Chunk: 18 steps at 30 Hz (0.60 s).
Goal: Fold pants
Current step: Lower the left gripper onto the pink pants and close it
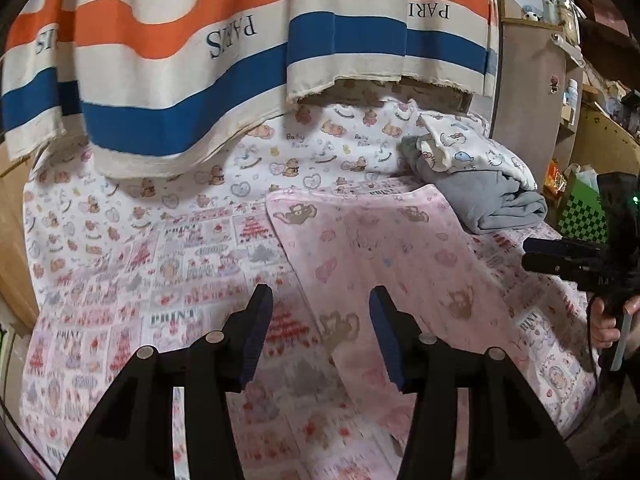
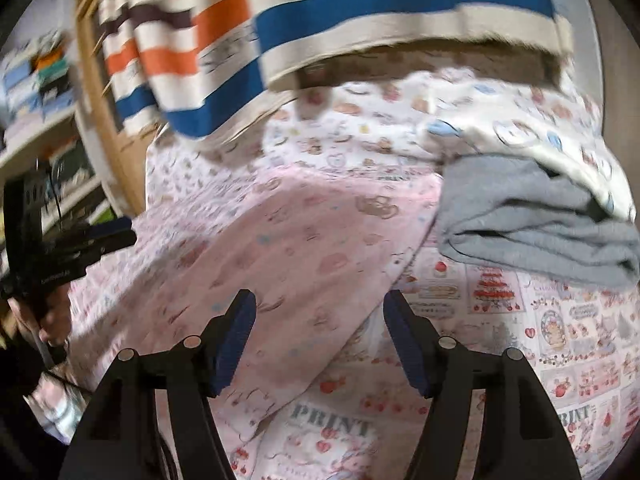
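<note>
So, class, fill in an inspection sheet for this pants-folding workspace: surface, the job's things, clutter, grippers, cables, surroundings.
Surface: bed sheet printed with cakes and "PRINT" panels; a bear-print cloth behind it.
Job's things: pink bear-print pants lie spread flat on the sheet, not gripped.
Clutter: folded grey garment with a white cartoon-print cloth on top, beside the pants.
Grippers: left gripper open, above the pants' edge, nothing between its fingers; right gripper open, empty, above the pants.
Cables: a thin dark cable hangs by the hand holding the right gripper.
Surroundings: striped "PARIS" curtain hanging behind; cluttered wooden shelves.
</note>
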Each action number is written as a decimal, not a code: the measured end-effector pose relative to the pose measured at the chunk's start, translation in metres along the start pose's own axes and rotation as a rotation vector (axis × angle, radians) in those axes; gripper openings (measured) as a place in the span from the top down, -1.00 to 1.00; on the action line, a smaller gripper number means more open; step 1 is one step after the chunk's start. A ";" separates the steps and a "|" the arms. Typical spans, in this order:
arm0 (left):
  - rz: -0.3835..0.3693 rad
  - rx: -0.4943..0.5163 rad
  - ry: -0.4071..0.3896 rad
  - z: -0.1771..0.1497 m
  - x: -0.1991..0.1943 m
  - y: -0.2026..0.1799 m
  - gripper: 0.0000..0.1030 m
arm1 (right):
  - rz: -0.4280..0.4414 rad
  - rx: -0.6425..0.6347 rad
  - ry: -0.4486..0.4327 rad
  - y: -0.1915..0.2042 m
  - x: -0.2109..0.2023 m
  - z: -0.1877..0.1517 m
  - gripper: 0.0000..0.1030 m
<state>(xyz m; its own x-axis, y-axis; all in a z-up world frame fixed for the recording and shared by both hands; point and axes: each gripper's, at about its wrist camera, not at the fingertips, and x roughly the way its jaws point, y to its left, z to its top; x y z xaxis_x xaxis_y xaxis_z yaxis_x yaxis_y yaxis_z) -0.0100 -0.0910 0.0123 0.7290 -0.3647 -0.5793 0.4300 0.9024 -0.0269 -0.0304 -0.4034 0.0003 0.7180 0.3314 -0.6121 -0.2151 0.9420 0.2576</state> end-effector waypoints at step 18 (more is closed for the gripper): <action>-0.099 -0.074 0.230 0.061 0.131 0.068 0.01 | -0.065 0.327 0.219 -0.064 0.103 0.046 -0.31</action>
<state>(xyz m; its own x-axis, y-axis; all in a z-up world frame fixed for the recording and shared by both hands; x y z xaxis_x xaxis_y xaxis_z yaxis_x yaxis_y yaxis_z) 0.1473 -0.0915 -0.0155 0.5409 -0.3980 -0.7409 0.4469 0.8823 -0.1477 0.0879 -0.4323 -0.0451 0.5572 0.3085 -0.7710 0.0737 0.9064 0.4160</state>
